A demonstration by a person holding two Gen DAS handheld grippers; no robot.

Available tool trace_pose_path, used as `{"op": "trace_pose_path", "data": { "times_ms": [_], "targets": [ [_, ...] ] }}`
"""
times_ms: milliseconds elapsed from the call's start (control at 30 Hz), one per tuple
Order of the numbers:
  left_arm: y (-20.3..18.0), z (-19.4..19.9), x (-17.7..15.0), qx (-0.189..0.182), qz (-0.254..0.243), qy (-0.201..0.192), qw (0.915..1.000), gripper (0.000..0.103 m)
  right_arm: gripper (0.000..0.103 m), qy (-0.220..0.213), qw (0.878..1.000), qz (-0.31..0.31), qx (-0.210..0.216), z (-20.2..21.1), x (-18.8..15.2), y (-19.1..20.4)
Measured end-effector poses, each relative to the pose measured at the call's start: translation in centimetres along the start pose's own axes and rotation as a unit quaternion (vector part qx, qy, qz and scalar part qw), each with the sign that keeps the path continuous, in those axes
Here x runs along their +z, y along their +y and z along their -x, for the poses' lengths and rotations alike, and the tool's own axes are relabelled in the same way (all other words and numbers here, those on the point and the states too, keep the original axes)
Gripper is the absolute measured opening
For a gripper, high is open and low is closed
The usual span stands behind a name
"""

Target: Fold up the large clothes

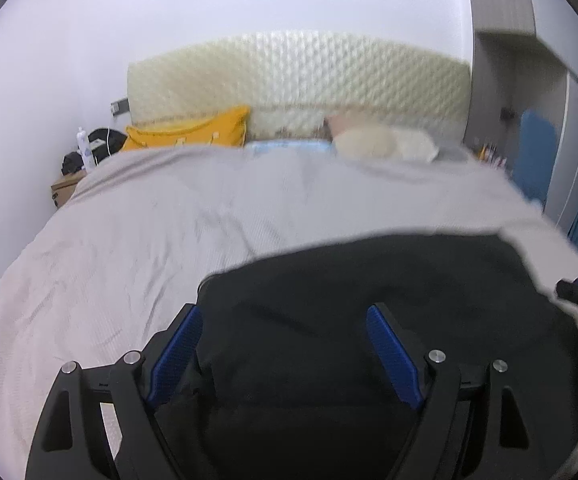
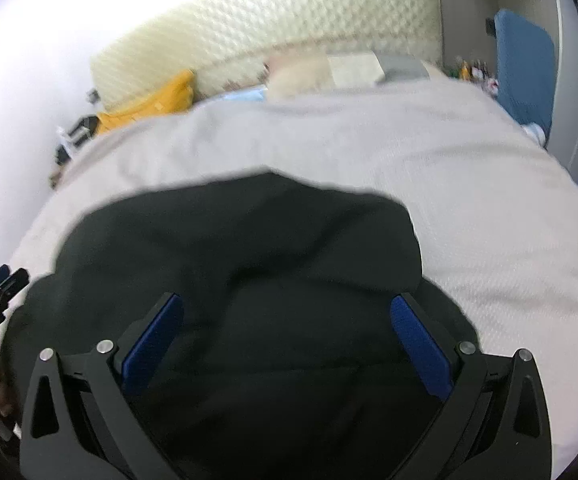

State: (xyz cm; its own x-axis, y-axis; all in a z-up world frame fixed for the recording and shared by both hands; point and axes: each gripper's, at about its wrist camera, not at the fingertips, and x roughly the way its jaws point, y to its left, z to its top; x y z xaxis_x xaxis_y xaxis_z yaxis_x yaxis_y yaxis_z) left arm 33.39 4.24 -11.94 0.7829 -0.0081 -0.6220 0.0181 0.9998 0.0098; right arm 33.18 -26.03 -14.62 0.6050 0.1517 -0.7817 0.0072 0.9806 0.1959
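Black garment lies bunched on the bed's grey cover, near edge. I've got left gripper & right gripper both spread over it, nothing pinched. No clean fold yet; most work left imo.

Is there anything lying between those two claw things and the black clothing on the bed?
Nothing visible. Both the left hand-held gripper and the right hand-held gripper are open directly over the black garment, which lies on the grey bedcover. The pillows, including the yellow pillow, sit far off by the headboard.
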Motion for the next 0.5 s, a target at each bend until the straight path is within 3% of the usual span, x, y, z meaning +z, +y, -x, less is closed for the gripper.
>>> {"op": "trace_pose_path", "data": {
  "times_ms": [100,167,400,500],
  "targets": [
    [-1.0,3.6,1.6,-0.012,0.016,0.004,0.9998,0.084,0.103,-0.044,0.998,0.033,-0.017,4.3,1.4,1.8],
    [-1.6,6.1,2.3,-0.017,0.028,0.000,0.9995,0.084,0.103,-0.069,0.997,0.042,-0.005,7.2,2.1,2.8],
    [-4.5,16.1,3.3,-0.046,0.014,-0.065,0.9967,0.084,0.103,-0.143,0.988,0.059,0.014,16.8,3.0,6.0],
    [-5.2,19.4,2.7,-0.069,0.011,-0.082,0.9942,0.084,0.103,-0.178,0.982,0.061,0.021,20.3,1.7,7.4]
  ]
}}
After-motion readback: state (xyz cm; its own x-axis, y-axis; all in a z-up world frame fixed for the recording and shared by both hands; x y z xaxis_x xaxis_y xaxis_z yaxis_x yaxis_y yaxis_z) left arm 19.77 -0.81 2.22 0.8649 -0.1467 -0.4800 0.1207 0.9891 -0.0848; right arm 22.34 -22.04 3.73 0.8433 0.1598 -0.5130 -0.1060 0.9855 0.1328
